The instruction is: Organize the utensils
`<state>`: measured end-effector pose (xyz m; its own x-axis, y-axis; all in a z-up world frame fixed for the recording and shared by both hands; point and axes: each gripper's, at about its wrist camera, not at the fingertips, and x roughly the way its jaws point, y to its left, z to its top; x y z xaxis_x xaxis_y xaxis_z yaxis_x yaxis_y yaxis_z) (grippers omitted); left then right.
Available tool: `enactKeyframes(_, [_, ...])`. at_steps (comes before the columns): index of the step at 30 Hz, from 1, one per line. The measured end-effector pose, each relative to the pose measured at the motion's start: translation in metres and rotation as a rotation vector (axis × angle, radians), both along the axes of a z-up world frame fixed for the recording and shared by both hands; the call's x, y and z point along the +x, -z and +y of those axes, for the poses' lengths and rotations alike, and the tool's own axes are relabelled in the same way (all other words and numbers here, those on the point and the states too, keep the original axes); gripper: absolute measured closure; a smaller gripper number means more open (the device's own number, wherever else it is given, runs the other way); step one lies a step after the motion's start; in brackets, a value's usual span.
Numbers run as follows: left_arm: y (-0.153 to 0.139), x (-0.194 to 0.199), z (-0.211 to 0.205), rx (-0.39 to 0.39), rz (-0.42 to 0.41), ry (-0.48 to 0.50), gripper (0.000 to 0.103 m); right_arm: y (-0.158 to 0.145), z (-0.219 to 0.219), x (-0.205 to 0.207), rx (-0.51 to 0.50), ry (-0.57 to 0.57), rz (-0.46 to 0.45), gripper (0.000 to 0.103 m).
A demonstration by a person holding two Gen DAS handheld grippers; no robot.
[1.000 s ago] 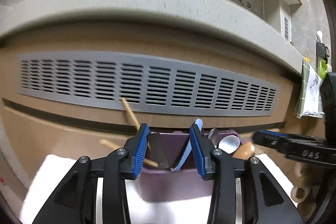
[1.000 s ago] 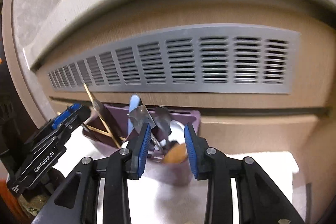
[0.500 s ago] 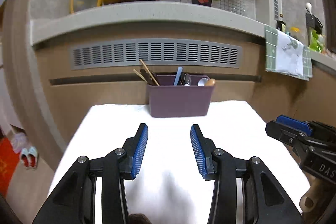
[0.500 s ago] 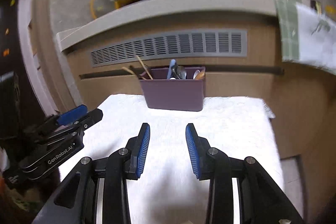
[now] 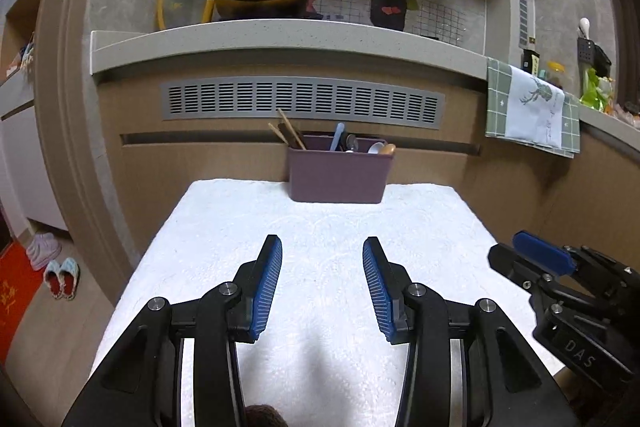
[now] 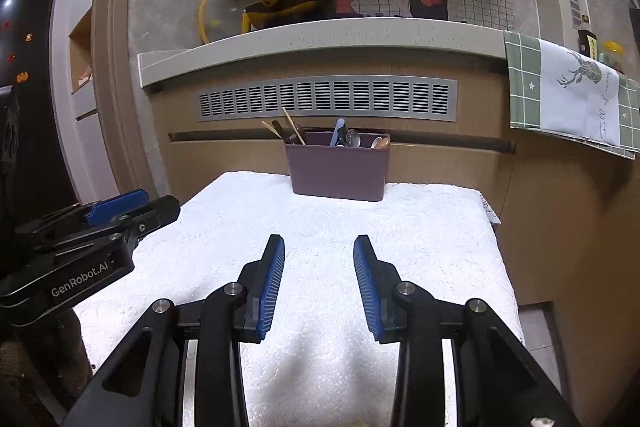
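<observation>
A purple utensil holder [image 5: 338,179] [image 6: 338,173] stands upright at the far edge of a white towel [image 5: 224,227] [image 6: 420,227]. In its left part lean wooden chopsticks [image 5: 290,133]; a blue handle [image 5: 337,141] and spoons [image 5: 376,147] stick out on the right. My left gripper [image 5: 322,247] hovers open over the near half of the towel with nothing between its blue pads. My right gripper [image 6: 319,245] is open and empty beside it, well short of the holder. Each gripper shows at the edge of the other's view: the right gripper [image 5: 520,251] and the left gripper [image 6: 132,205].
Behind the holder rises a brown cabinet front with a grey vent grille [image 5: 302,101] under a pale counter ledge [image 5: 280,39]. A yellow-handled pan [image 5: 260,3] sits on the counter. A green checked cloth [image 5: 532,107] hangs at the right. Slippers [image 5: 60,277] lie on the floor at the left.
Both grippers have drawn back from right over the holder's top. The holder now stands far ahead at the towel's back edge, and the whole towel and counter have come into view.
</observation>
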<state>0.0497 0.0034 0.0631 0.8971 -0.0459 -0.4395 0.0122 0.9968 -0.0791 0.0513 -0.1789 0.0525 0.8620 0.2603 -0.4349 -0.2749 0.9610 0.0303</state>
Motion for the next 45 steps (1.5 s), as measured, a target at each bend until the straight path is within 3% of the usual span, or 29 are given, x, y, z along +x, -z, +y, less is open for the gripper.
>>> enactKeyframes(45, [0.020, 0.012, 0.001, -0.003, 0.103, 0.003, 0.060, 0.002, -0.004, 0.003, -0.019, 0.026, 0.022, 0.069])
